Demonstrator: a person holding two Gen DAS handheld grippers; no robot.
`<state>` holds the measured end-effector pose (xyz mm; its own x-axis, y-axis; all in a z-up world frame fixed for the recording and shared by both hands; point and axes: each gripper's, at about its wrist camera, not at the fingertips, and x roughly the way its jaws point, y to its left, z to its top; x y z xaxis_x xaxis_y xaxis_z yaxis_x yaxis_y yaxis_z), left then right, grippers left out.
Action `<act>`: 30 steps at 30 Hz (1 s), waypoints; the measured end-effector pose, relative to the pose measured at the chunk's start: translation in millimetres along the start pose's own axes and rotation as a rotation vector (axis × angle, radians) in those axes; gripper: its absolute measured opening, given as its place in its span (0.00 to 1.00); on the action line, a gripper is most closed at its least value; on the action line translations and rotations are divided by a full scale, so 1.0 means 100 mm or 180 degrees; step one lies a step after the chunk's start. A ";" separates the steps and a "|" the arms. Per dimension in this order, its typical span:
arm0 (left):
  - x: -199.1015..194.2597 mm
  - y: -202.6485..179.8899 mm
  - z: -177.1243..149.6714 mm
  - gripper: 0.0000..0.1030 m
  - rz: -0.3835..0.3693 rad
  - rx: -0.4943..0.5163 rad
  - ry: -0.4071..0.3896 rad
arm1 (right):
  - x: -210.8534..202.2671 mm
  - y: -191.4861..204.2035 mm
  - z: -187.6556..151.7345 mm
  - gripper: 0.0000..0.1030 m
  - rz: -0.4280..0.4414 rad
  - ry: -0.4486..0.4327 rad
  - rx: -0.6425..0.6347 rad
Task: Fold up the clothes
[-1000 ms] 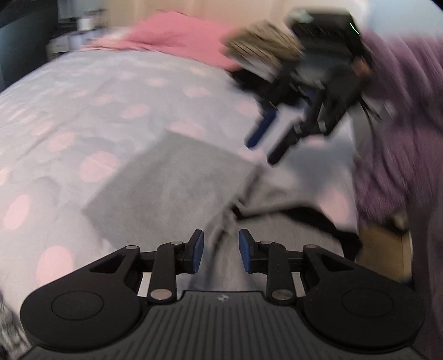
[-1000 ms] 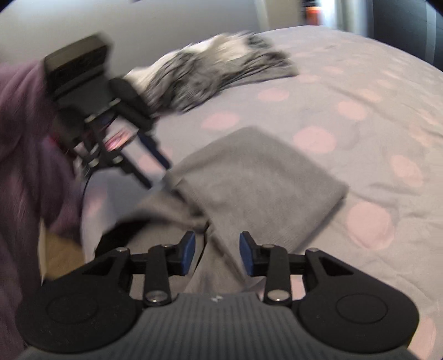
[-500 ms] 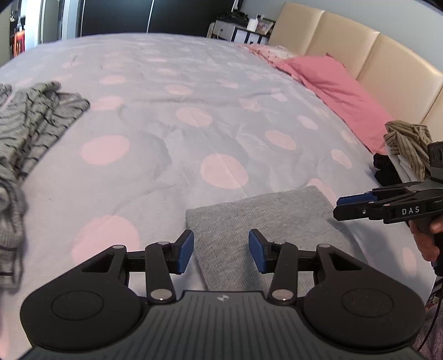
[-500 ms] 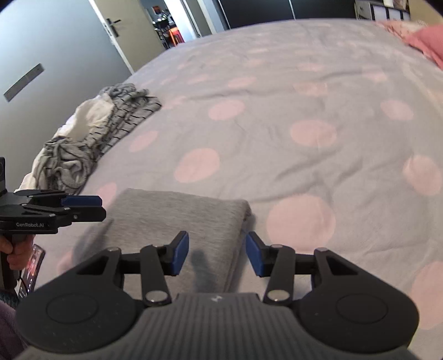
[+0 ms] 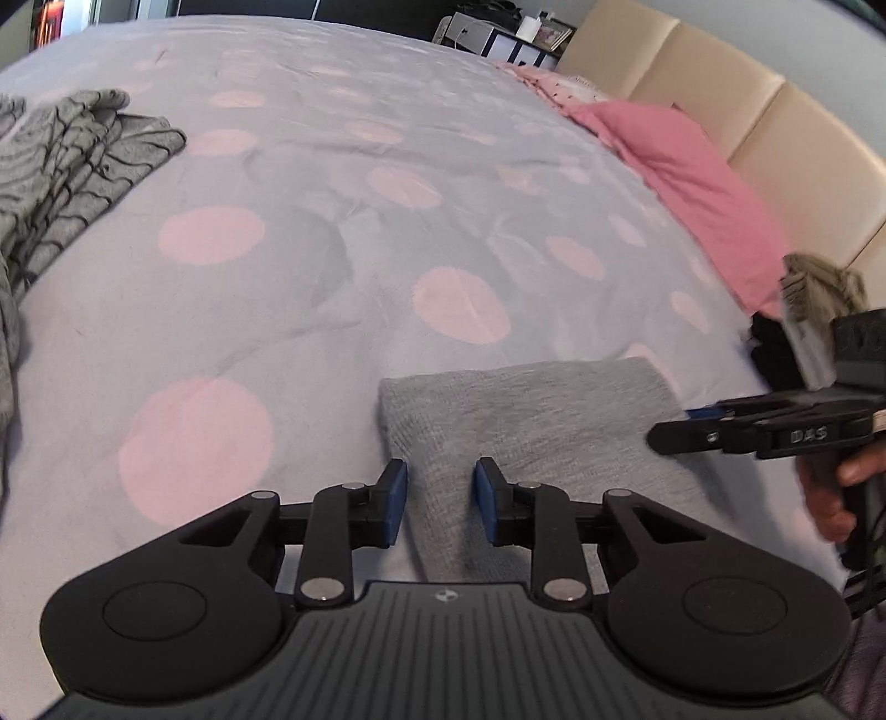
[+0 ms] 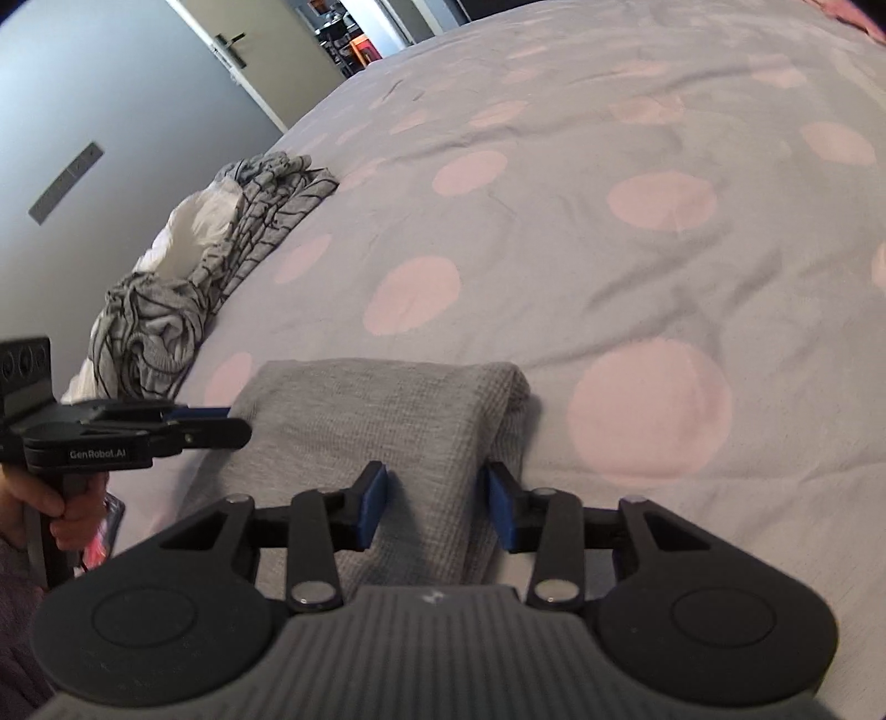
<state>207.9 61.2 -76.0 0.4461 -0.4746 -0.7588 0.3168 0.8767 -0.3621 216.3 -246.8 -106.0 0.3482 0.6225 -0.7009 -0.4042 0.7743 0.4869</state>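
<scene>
- Currently grey garment (image 5: 531,410) lies folded into a neat rectangle at the bed's (image 5: 343,232) near edge.
- Left claw (image 5: 437,493) and right claw (image 6: 434,501): jaws closing astride its near corners, pads not yet pressing.
- Striped heap (image 6: 221,266) beyond looks unfolded; likely more left.

A wide bed (image 5: 343,288) in a grey cover with pink dots fills the room. At its head stands a cream padded headboard (image 5: 736,105), beyond that what looks like a low shelf unit (image 5: 498,39). Past the foot, a grey door (image 6: 243,61) stands closed.
</scene>
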 end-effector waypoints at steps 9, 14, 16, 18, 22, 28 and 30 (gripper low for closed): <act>0.04 -0.03 0.01 0.25 0.0023 -0.0047 0.0084 | 0.05 0.05 0.01 0.39 0.0040 0.0033 0.0009; 0.01 -0.19 0.08 0.10 0.0048 0.0096 -0.0093 | 0.04 0.08 0.03 0.13 -0.0031 -0.0019 -0.0057; 0.02 -0.19 0.12 0.10 0.0012 0.0051 -0.0132 | 0.03 0.07 0.04 0.10 -0.0016 -0.0034 -0.0042; 0.03 -0.18 0.16 0.09 -0.0037 -0.0010 -0.0172 | 0.03 0.06 0.08 0.10 0.0024 -0.0088 -0.0023; 0.04 -0.06 0.25 0.09 -0.0167 -0.0327 -0.0377 | -0.01 -0.02 0.19 0.09 0.0093 -0.0285 0.0115; 0.18 0.19 0.26 0.09 -0.0267 -0.0942 -0.0581 | 0.12 -0.27 0.25 0.09 0.0174 -0.0539 0.0630; 0.27 0.26 0.21 0.09 -0.0220 -0.1042 -0.0548 | 0.20 -0.34 0.21 0.09 0.0163 -0.0537 0.0760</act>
<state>246.2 69.9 -94.6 0.5760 -0.5154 -0.6346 0.0792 0.8078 -0.5842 254.9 -258.4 -125.5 0.4763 0.6561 -0.5853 -0.2213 0.7337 0.6424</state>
